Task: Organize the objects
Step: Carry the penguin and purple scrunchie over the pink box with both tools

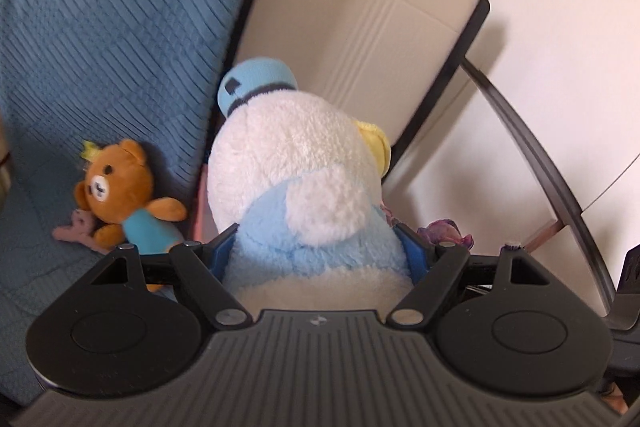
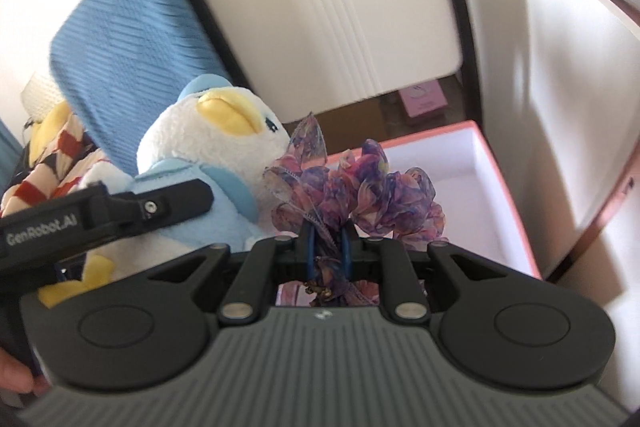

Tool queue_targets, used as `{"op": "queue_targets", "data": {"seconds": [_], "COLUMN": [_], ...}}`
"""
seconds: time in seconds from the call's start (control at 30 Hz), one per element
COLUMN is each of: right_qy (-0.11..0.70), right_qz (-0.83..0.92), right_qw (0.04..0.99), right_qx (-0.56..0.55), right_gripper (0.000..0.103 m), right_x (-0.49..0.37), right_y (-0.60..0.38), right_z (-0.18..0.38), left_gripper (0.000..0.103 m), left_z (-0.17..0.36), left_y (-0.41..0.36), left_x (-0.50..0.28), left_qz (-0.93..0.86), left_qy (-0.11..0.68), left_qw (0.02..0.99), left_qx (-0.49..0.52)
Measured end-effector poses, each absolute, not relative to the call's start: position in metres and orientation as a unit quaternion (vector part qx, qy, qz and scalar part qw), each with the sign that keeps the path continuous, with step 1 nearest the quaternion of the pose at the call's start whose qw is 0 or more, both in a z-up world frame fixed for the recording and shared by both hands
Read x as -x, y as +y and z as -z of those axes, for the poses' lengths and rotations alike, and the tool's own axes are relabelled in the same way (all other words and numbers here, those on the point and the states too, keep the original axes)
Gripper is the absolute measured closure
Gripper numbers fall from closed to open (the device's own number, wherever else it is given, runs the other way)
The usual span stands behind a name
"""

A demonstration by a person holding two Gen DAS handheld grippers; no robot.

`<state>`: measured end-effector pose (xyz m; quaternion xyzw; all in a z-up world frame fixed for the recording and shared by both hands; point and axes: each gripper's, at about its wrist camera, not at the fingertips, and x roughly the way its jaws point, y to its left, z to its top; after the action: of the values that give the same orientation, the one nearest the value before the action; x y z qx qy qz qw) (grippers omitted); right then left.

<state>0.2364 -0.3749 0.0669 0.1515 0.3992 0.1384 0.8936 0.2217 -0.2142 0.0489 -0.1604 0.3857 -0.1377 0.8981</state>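
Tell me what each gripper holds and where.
Left gripper clamps the penguin plush at its lower body. Right gripper pinches the purple ribbon bow at its center.

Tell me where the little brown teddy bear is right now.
In the left wrist view, the teddy bear lies at the left on the blue sofa cover, just left of the plush penguin gripped by the left gripper.

At the left edge of the right wrist view, white lettering "GenRobot.AI" runs along the black plastic body of the left gripper (image 2: 140, 207); nothing else is legible.
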Motion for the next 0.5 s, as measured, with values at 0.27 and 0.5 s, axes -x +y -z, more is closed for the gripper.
{"op": "queue_targets", "data": {"seconds": [0.27, 0.5], "right_qy": [0.428, 0.469], "right_qz": [-0.100, -0.057], "right_qw": [0.883, 0.866], "right_qx": [-0.167, -0.166], "right_gripper": [0.087, 0.087], "right_x": [-0.260, -0.279], "right_y": [-0.410, -0.437], "right_z": [-0.022, 0.029], "left_gripper": [0.038, 0.037], "left_z": [-0.010, 0.042], "left_y": [-0.247, -0.267], "left_x": [-0.251, -0.272], "left_qz": [0.161, 0.161], "left_qy": [0.412, 0.466], "left_qw": [0.885, 0.860], "left_qx": [0.145, 0.130]}}
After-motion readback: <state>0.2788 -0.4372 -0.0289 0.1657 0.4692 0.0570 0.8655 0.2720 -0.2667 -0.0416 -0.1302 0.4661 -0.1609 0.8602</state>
